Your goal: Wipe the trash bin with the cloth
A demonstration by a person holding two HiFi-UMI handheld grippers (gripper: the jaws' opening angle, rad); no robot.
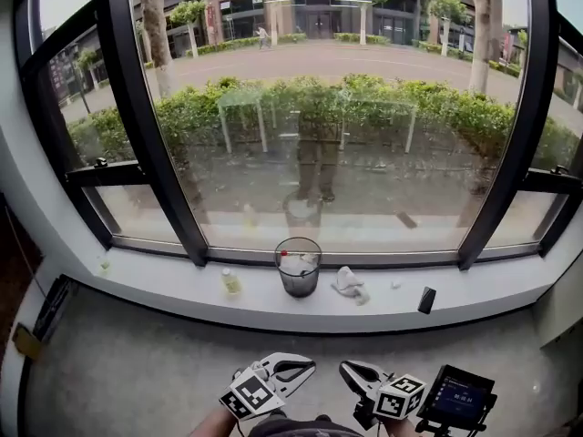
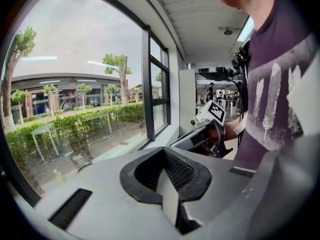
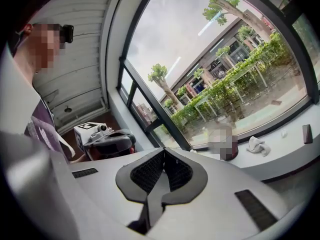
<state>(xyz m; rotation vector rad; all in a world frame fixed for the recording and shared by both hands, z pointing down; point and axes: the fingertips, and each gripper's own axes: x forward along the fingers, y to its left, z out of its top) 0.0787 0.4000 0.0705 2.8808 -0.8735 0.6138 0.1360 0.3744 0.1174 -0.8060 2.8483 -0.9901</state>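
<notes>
Hovering left gripper (image 1: pixel 311 367): low in the frame, left of centre in the head view. In its own view the jaws (image 2: pixel 163 150) are pressed together with nothing between them.
Right gripper (image 1: pixel 345 369): low in the frame, right of centre, just beside the left one. Its jaws (image 3: pixel 163 151) are also pressed together and empty.
Screen device (image 1: pixel 458 397): lower right corner of the head view, beside the right gripper. It seems to play no part in the task.
Floor (image 1: pixel 137 371): a grey band across the lower third, separating the grippers from the ledge.
Window ledge (image 1: pixel 137 279): a pale strip across the middle of the frame, carrying all the task's things.
Cloth (image 1: pixel 347 283): a crumpled pale heap on the ledge just right of centre. It lies near the bin and apparently does not touch it. It also shows at the right edge of the right gripper view (image 3: pixel 256 145).
Trash bin (image 1: pixel 299 271): upright and dark at the centre of the ledge, against the window frame, with something pale inside.
Small bottle (image 1: pixel 230 282): on the ledge, left of the bin.
Step in hand: judged to be the start. The cloth is not yet picked up and no wiping has begun.
Next move: likely calls for spreading one gripper's jaws, reaching across the floor to the ledge and pinching the cloth. The other gripper may be needed to steady the bin.
</notes>
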